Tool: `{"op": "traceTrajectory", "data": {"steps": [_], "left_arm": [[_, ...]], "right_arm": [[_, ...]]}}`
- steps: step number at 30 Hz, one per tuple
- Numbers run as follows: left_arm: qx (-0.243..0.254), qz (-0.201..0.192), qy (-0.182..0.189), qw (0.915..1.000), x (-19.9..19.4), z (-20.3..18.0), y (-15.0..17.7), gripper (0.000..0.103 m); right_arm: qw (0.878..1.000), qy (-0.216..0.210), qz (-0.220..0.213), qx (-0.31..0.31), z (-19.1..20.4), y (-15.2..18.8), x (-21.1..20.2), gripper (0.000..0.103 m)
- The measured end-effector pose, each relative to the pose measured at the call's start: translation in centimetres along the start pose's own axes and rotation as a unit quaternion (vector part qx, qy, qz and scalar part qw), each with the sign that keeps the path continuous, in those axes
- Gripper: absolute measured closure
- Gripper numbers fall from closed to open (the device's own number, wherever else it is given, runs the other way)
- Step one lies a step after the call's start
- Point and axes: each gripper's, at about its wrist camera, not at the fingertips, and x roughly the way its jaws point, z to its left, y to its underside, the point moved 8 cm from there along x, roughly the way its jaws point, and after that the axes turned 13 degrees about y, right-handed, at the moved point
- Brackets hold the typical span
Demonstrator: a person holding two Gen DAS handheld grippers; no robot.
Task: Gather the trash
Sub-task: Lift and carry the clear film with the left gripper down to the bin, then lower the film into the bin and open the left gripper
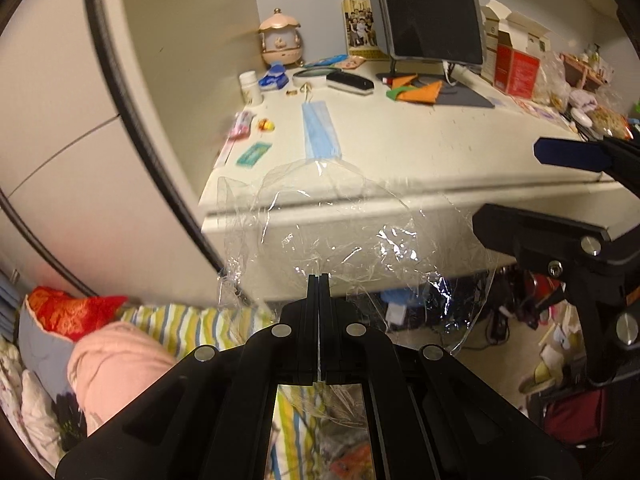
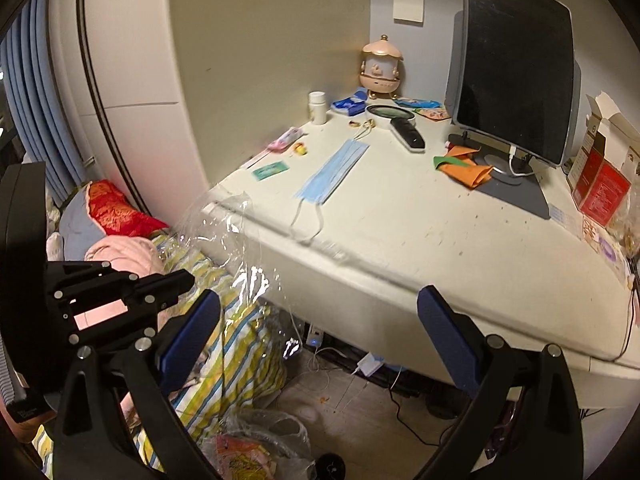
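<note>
Evidently collecting is underway: the left gripper (image 1: pixel 319 280), jaws pressed together, pinches a clear plastic wrapper (image 1: pixel 360 236) before the desk (image 1: pixel 420 152); the right gripper (image 2: pixel 320 320), jaws spread and empty, likely next needs the blue mask (image 2: pixel 332 172) at twelve o'clock.

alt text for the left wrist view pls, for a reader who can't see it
The left tongs, shut, pinch a crumpled clear plastic sheet in front of a cluttered white desk. On the desk lie a blue face mask, orange paper and a dark monitor; the open right tongs reach in from the right.
</note>
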Motion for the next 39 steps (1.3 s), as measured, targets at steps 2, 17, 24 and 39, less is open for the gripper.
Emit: {"op": "traceTrajectory", "data": {"steps": [2,17,24,39], "left_arm": [[0.000,0.003,0.005,1.0000,-0.9,0.1,1.8,0.103],[0.031,0.060,0.047,0.9966,-2.7,0.3,14.2,0.103],[0.016,0.102,0.061,0.9928,-0.8,-0.8,19.8,0.103],[-0.026,0.183,0.065,0.9806,4.3,-4.2,29.9,0.103]], "right_arm": [[1.000,0.003,0.003,-0.001,1.1,1.1,-0.8,0.007],[0.998,0.033,0.055,0.012,7.6,10.5,-2.5,0.007],[0.996,0.032,0.087,-0.013,8.6,15.0,-1.1,0.007],[0.988,-0.002,0.122,-0.090,9.0,21.8,3.6,0.007]]}}
